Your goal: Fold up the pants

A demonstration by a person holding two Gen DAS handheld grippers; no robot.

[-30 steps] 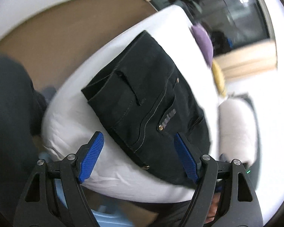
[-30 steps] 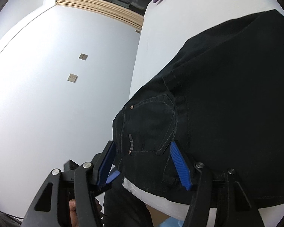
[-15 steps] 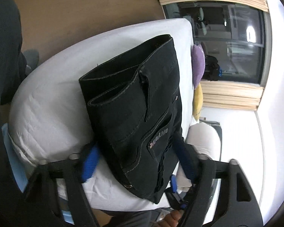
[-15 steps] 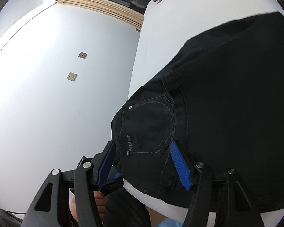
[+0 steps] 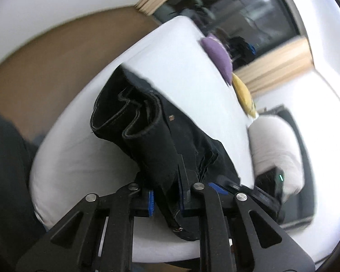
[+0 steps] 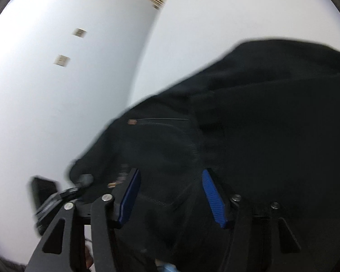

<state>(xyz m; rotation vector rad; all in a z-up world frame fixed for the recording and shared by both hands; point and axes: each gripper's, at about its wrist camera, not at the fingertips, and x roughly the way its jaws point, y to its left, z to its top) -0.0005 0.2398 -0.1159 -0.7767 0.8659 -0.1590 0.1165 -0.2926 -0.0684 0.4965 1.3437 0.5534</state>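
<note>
The left gripper [image 5: 165, 200] has its blue fingers [image 5: 150, 201] closing, nearly together, clamped on a bunched edge of the black pants [image 5: 151, 133]. The right gripper [image 6: 170, 199] has its fingers [image 6: 212, 200] apart and closing, with dark pants cloth between them; a firm grip cannot be told through the blur. The pants lie folded on the white bed [image 5: 83, 158], their waistband lifted; purple and yellow cushions [image 5: 219, 56] sit well beyond

The white bed sheet [image 5: 181, 68] lay bare beyond the black denim pants [image 5: 151, 136]. A purple cushion [image 5: 217, 56] and a yellow cushion [image 5: 243, 95] blocked its far edge, with a white pillow [image 5: 276, 149] beside the bed.
</note>
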